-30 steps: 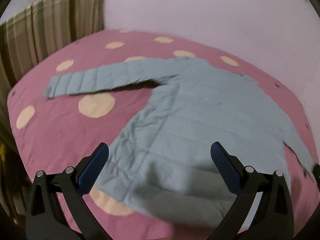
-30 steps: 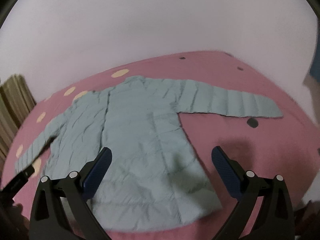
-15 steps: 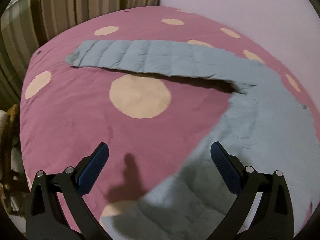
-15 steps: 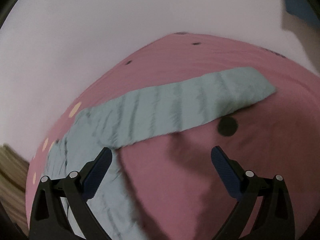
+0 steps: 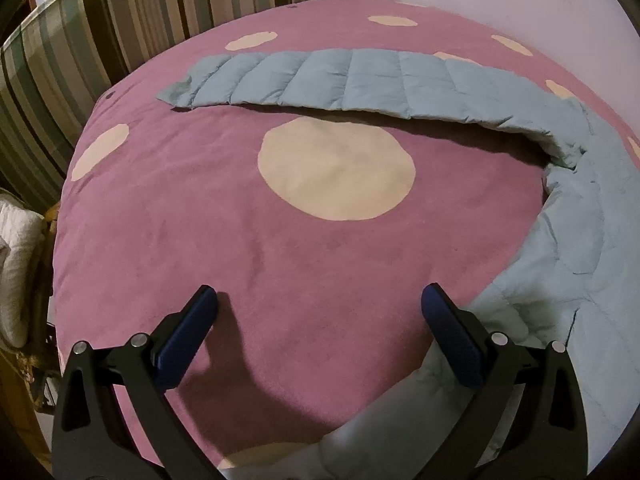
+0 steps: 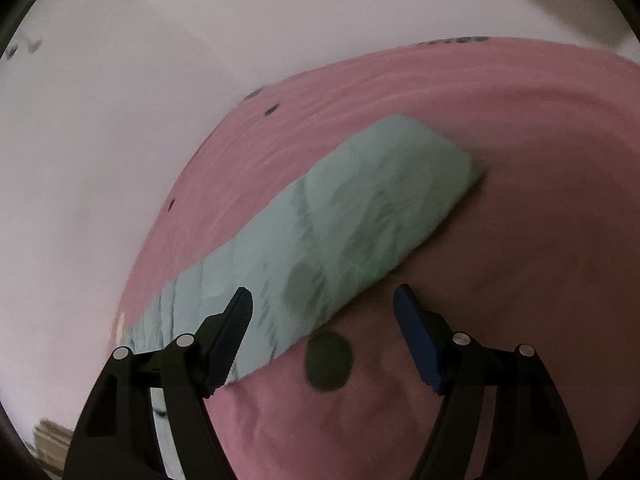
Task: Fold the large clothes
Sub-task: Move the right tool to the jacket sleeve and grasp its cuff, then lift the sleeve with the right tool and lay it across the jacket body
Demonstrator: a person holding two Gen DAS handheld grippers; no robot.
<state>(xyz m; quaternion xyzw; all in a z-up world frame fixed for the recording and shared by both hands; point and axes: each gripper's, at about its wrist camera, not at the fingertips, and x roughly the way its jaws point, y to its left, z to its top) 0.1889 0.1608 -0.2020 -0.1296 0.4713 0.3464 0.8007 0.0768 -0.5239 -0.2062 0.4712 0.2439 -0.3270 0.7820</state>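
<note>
A light blue quilted jacket (image 5: 576, 240) lies flat on a pink bed cover. In the left wrist view one sleeve (image 5: 340, 80) stretches across the far side and the body curves down the right edge. My left gripper (image 5: 320, 306) hovers open over bare pink cover, its right finger at the jacket's side edge. The right wrist view shows the other sleeve (image 6: 352, 216) running diagonally, cuff at upper right. My right gripper (image 6: 324, 300) is low over this sleeve's near edge; its jaws are closing, the pads apart, with the sleeve edge beneath the gap.
The pink bed cover (image 5: 200, 240) carries cream dots (image 5: 336, 168) and small dark spots (image 6: 328, 360). A striped curtain (image 5: 100, 20) hangs behind the bed at upper left. A white wall (image 6: 120, 100) borders the far side. A pale quilted object (image 5: 16, 264) sits off the bed's left edge.
Both grippers have dropped closer to the bed and swung outward from the jacket's body toward its sleeves. The right gripper's fingers stand narrower than before.
</note>
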